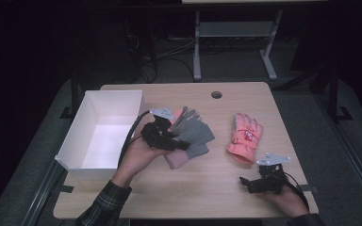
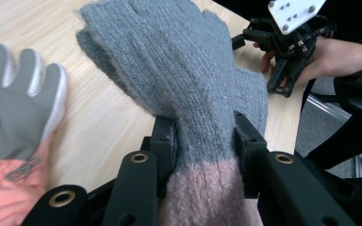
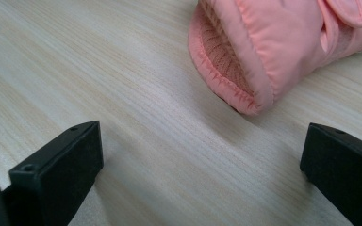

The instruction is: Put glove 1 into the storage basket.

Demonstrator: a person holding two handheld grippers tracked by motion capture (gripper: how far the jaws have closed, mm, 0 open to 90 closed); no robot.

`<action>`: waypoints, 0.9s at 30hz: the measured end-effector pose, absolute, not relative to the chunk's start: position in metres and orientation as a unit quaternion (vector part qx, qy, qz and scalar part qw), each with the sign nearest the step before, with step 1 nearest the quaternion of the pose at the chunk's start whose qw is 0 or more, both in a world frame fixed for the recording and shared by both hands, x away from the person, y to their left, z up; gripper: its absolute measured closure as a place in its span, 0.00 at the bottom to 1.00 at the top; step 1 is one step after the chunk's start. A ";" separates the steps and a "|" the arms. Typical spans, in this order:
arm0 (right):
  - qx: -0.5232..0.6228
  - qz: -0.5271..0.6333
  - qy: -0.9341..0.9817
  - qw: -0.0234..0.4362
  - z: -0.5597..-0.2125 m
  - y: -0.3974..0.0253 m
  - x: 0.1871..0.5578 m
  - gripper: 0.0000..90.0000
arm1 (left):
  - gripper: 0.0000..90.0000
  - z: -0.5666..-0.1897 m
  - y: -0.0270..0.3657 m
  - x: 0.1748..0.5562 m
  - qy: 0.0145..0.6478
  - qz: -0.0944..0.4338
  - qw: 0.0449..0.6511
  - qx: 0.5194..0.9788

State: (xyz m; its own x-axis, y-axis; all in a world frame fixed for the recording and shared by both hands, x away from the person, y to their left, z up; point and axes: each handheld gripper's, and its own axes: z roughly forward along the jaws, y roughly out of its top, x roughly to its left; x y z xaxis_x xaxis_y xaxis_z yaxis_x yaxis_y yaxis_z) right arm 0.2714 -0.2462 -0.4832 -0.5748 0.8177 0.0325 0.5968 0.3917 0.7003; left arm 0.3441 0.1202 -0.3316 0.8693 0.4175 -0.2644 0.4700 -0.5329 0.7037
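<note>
A grey knit glove (image 1: 199, 133) with a pink cuff is clamped between the jaws of my left gripper (image 1: 181, 145), just right of the white box. In the left gripper view the jaws of the left gripper (image 2: 205, 136) pinch the knit glove (image 2: 179, 70) where grey meets pink. A pink ski glove with a grey palm (image 2: 19, 108) lies palm up beside it; its grey fingers (image 1: 185, 114) poke out behind the gripper. A second pink ski glove (image 1: 245, 136) lies back up at centre right. My right gripper (image 1: 244, 184) stands open near the front edge, its jaws (image 3: 202, 155) spread before that glove's cuff (image 3: 245, 52), apart from it.
An open white box (image 1: 75, 141) sits at the table's left side. The wooden table (image 1: 169, 197) has a cable hole (image 1: 216, 94) near its far edge. A desk frame (image 1: 198, 47) and cables stand on the dark floor beyond.
</note>
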 end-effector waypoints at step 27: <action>0.432 0.343 0.819 0.161 -0.483 -0.246 0.271 0.00 | 0.75 -0.293 0.207 0.355 0.329 0.032 0.450 0.830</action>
State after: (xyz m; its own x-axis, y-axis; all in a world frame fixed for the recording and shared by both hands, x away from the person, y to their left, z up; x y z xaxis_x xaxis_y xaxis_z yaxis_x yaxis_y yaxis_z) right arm 0.2714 -0.2464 -0.4832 -0.5753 0.8173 0.0319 0.5960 0.3922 0.7007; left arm 0.3554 0.2069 -0.2935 0.7819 0.5741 -0.2430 0.5167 -0.3787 0.7679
